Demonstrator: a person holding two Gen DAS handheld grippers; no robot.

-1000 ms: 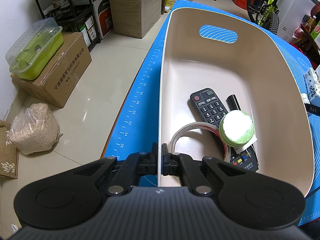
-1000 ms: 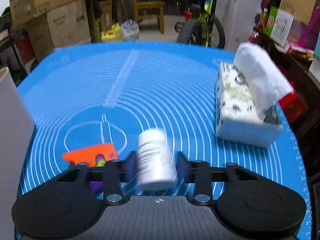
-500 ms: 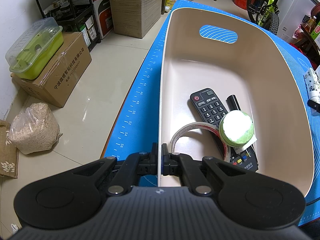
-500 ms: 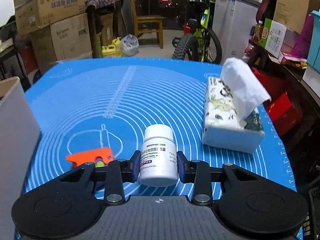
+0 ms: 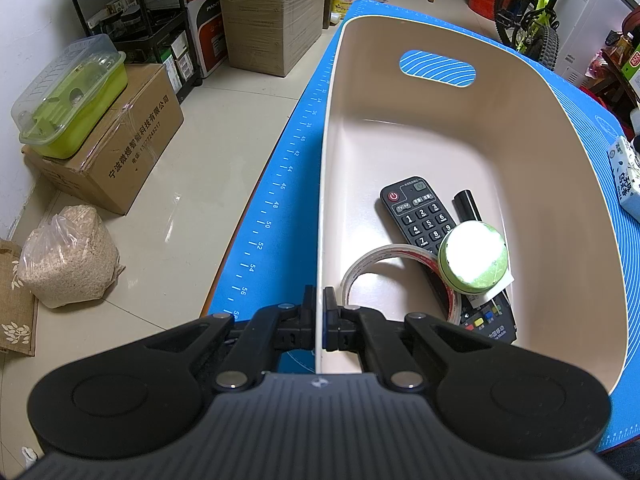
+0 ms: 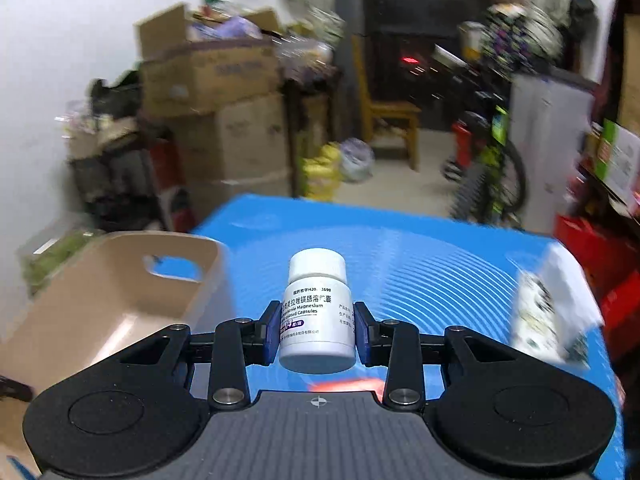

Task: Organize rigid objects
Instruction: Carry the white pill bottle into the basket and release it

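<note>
The blue ringed silicone mat [image 6: 420,248] has dropped away beneath the right gripper [image 6: 318,330]. Left gripper [image 5: 319,320] stays clamped on the beige plastic handled bin [image 5: 560,200] at its near-left rim. The white capped pill bottle [image 6: 318,312], clamped upright, has been lifted off the mat, so binning likely follows.

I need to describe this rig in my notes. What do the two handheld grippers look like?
Both look alike. The left gripper and right gripper have matte black linkage arms with silver pivot pins, two round black discs at the sides, and a ribbed grey body bearing a small crosshair mark. The right gripper's finger pads are blue. No cables or sleeves show.
</note>
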